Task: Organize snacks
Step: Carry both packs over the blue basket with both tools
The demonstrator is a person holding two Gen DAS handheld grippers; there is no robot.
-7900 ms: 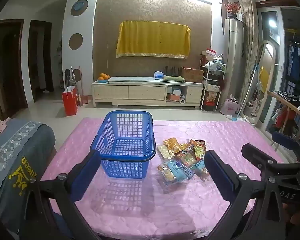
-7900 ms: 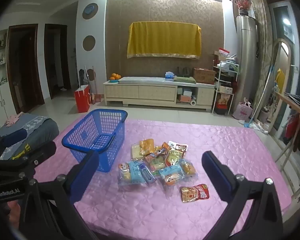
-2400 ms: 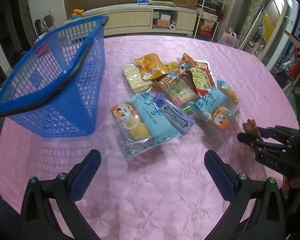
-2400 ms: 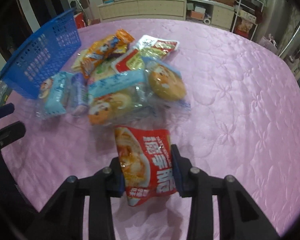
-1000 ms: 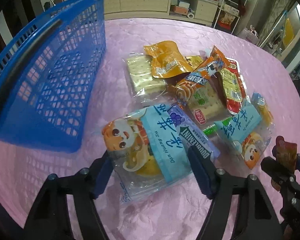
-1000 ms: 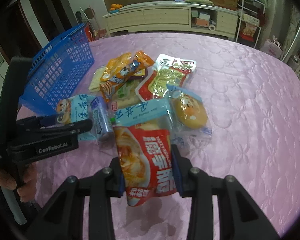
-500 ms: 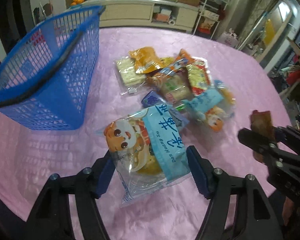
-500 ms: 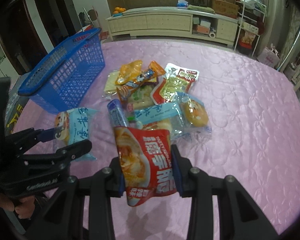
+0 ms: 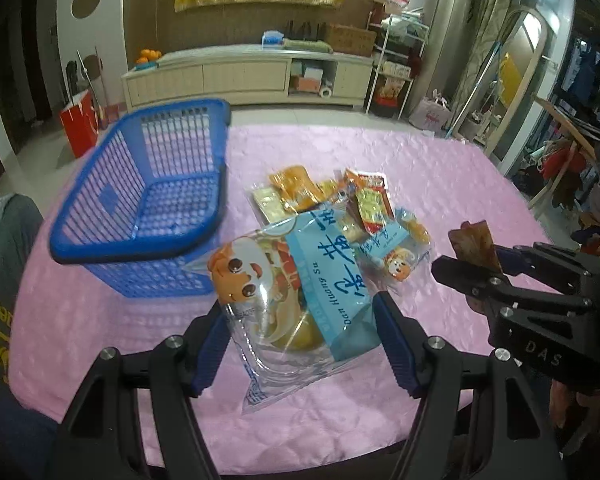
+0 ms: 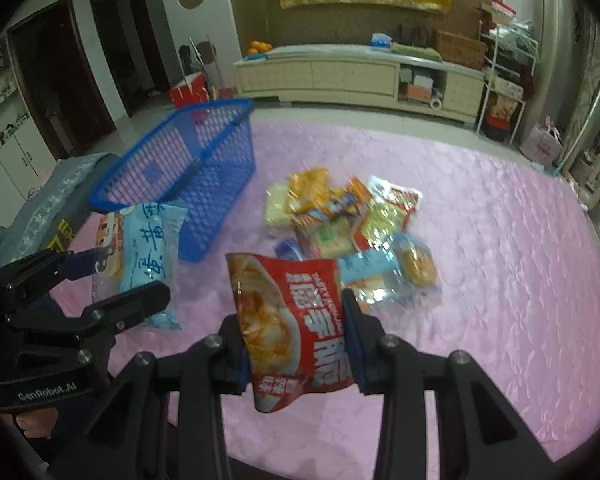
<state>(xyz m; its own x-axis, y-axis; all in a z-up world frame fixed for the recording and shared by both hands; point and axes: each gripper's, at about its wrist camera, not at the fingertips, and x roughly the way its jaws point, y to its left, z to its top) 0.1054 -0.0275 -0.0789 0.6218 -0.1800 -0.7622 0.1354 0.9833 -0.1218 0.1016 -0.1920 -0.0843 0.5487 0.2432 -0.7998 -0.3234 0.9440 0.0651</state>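
My left gripper is shut on a clear and light-blue pastry bag with a cartoon dog, held above the pink tablecloth; the bag also shows in the right wrist view. My right gripper is shut on a red snack packet, also lifted; the left wrist view shows that packet edge-on. A blue plastic basket stands empty to the left, also in the right wrist view. A pile of several snack packets lies on the table to the right of the basket.
The table wears a pink quilted cloth. A grey cushioned seat is at the table's left edge. A low cream TV cabinet stands against the far wall, with a red bag on the floor.
Both grippers have risen and pulled back from the pile with their packets. The left gripper's bag, on the table a second ago, now hangs clear of it near the basket.
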